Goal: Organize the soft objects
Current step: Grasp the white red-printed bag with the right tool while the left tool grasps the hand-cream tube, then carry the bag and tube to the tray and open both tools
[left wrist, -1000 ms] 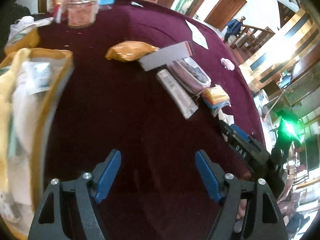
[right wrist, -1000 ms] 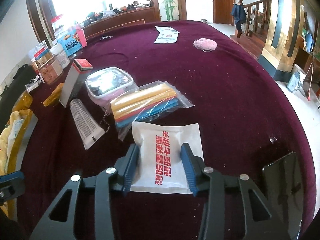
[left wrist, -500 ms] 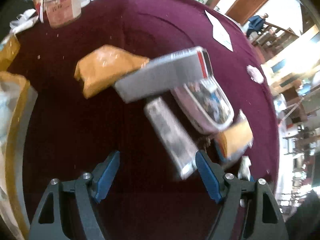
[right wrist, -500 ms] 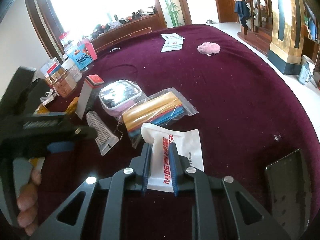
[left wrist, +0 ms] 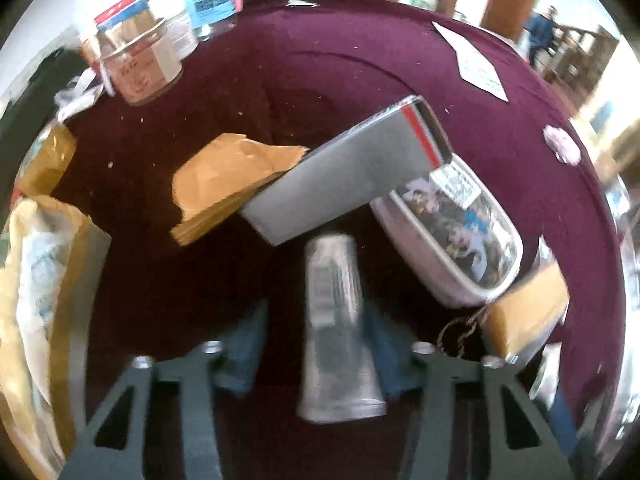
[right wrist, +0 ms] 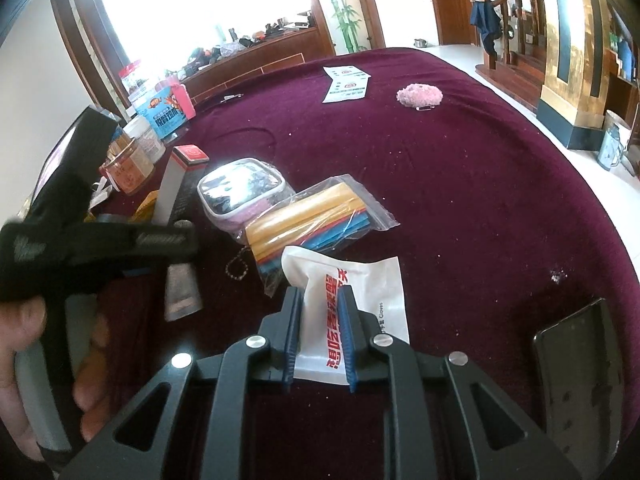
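My right gripper [right wrist: 319, 300] is shut on a white pouch with red print [right wrist: 360, 304], pinching its near end and bunching it just above the maroon table. My left gripper [left wrist: 316, 320] is open, its blue fingers on either side of a silver tube [left wrist: 334, 320] that lies on the cloth; the tube also shows in the right wrist view [right wrist: 182, 284], under the left gripper body [right wrist: 92, 244]. A clear pouch [left wrist: 456, 232], an orange packet [left wrist: 236, 180] and a zip bag of coloured sticks [right wrist: 316, 224] lie nearby.
A grey box [left wrist: 352, 172] leans over the orange packet. A yellow-edged bin of packets [left wrist: 44, 280] stands at the left. Jars and boxes [left wrist: 140, 60] stand at the back. A pink puff [right wrist: 418, 95], a leaflet [right wrist: 346, 84] and a dark phone [right wrist: 580, 364] lie on the cloth.
My left gripper has swept forward across the table to straddle the silver tube. My right gripper closed on the white pouch and lifted its near end.
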The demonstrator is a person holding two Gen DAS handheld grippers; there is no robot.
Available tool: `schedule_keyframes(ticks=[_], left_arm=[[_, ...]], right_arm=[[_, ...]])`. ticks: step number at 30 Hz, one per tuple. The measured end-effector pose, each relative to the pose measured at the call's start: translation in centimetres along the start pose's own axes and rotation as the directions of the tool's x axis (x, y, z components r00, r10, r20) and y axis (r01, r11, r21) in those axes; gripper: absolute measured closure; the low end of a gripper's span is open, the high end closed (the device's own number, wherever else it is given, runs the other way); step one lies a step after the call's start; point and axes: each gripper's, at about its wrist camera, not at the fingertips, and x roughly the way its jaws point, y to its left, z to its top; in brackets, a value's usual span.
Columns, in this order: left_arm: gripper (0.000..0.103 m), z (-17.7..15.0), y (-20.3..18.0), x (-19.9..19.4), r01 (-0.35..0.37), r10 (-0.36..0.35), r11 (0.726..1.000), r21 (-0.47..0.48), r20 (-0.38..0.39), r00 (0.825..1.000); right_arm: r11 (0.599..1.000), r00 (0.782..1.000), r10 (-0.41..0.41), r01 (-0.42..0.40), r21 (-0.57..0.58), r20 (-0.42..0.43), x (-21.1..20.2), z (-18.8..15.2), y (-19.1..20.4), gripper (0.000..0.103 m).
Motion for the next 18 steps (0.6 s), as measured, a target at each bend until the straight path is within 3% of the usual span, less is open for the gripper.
schedule_keyframes(ticks=[2,8,12,18], left_arm=[[0.073,-0.5,1.1,-0.3,0.016,-0.016,0.999,0.042,-0.004,1.0],[0.074,-3.9,4.4,-2.3,0.175,-0.17,0.983,0.061,-0.071,0.983],[0.074,-7.0,6.0,-3.7,0.279,-0.273,0.959,0.047,-0.105,0.956],[0.074,-10.1,8.3,-5.5,0.357,-0.355,0.934,-0.001,-0.096,0.93]], right_arm=[[1.0,1.0,-0.004,0.004,-0.006,0.0,0.0,0.0,0.0,0.085],[1.0,1.0,0.025,-0.025,0.002,0.003,-0.2,-0.1,-0.1,0.086],[0.996,0.996,0.092,-0.092,0.001,0.019,-0.7,0.0,0.1,0.089],[0.985,0.983,0.169,-0.166,-0.049,0.066,-2.0,-0.1,1.3,0.09]])
